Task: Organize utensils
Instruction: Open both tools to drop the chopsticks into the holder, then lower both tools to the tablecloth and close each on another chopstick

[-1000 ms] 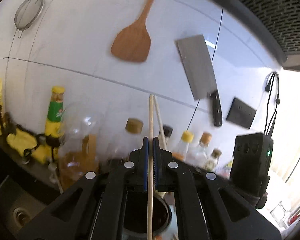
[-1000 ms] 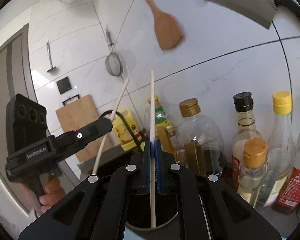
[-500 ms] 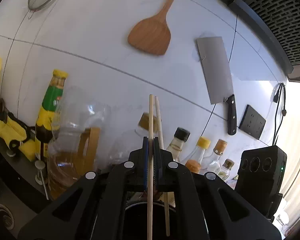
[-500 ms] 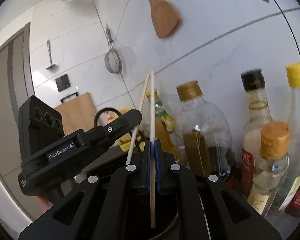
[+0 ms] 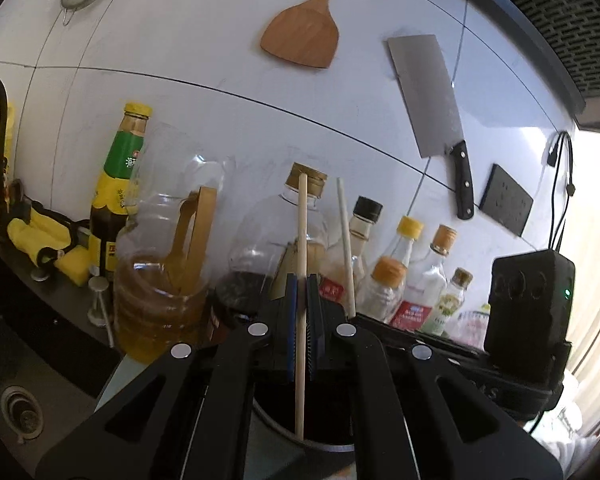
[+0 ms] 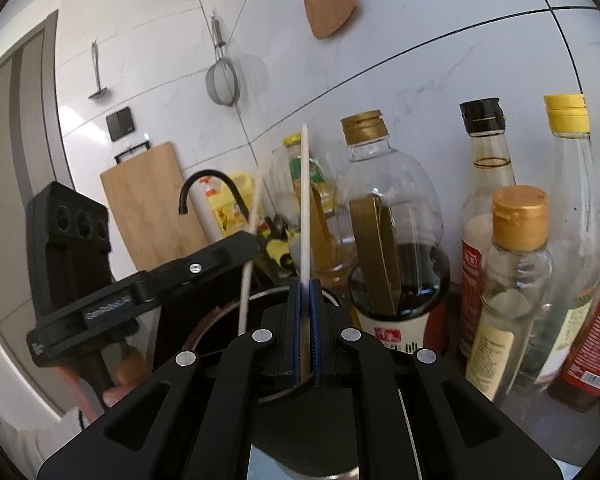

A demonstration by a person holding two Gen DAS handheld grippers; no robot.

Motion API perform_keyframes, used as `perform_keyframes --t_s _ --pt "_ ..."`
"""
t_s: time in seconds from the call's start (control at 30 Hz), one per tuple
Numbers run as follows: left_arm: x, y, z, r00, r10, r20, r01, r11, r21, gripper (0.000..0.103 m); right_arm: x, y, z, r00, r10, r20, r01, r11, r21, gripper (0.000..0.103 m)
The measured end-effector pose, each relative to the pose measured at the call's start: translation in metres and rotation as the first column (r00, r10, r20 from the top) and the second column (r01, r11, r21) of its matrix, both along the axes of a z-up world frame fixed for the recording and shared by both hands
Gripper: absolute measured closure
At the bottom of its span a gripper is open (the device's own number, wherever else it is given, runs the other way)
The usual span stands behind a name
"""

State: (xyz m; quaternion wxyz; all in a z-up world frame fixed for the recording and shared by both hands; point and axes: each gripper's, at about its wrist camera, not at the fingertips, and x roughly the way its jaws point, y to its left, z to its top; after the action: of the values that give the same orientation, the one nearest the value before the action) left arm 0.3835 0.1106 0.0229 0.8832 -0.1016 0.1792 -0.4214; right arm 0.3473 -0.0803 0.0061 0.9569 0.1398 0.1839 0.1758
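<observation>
Over dark holder (image 5: 324, 446): both clamped chopsticks (image 5: 301, 280) upright, tips down.

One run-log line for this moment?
left claw: shut on chopstick | right claw: shut on chopstick | both over dark holder

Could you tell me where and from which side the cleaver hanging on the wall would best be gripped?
Grip the cleaver by its black handle, which hangs lowest with the blade above it. Come in from the front, roughly square to the wall, jaws closing across the handle's narrow sides. The broad steel blade lies flat against the tile and offers no graspable edge, whereas the riveted handle looks thick enough to pinch.
</observation>
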Motion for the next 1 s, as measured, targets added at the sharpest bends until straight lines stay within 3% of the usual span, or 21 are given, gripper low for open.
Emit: perform_keyframes --t_s 0.37,0.47,0.6,0.73,0.77,0.83,1.0 --pt "-0.019 0.003 0.013 0.999 0.013 -0.032 -0.009 0.993 0.121 0.096 -0.018 -0.004 0.003 0.998 -0.011 -0.063 0.008 0.999 -0.052 0.094" --pt "-0.026 0.006 0.017 0.999 0.043 -0.024 -0.039 0.986 0.162 0.079 -0.026 -0.005 0.007 0.996 -0.024 -0.08 0.016 0.995 -0.101 0.079" --pt "-0.039 0.012 0.022 0.998 0.048 -0.03 -0.041 0.979 0.202 0.045 -0.043 -0.01 0.013 0.994 -0.052 -0.094 0.037 0.987 -0.157 0.054" --pt "-0.055 0.012 0.022 0.999 0.046 -0.013 -0.04 0.963 0.266 0.026 -0.067 -0.017 0.016 0.99 -0.09 -0.106 0.067 0.976 -0.206 0.029" --pt "-0.058 0.011 0.02 0.999 0.043 -0.018 -0.037 0.96 0.279 0.018 -0.072 -0.02 0.016 0.989 -0.101 -0.109 0.077 0.975 -0.206 0.027" --pt "-0.065 0.011 0.016 0.999 0.042 -0.029 -0.032 0.954 0.297 0.014 -0.08 -0.027 0.013 0.985 -0.115 -0.132 0.087 0.976 -0.199 0.019" --pt "-0.08 0.008 -0.004 0.997 0.043 -0.067 -0.017 0.936 0.352 0.007 -0.096 -0.042 0.003 0.972 -0.158 -0.171 0.121 0.97 -0.209 0.018"
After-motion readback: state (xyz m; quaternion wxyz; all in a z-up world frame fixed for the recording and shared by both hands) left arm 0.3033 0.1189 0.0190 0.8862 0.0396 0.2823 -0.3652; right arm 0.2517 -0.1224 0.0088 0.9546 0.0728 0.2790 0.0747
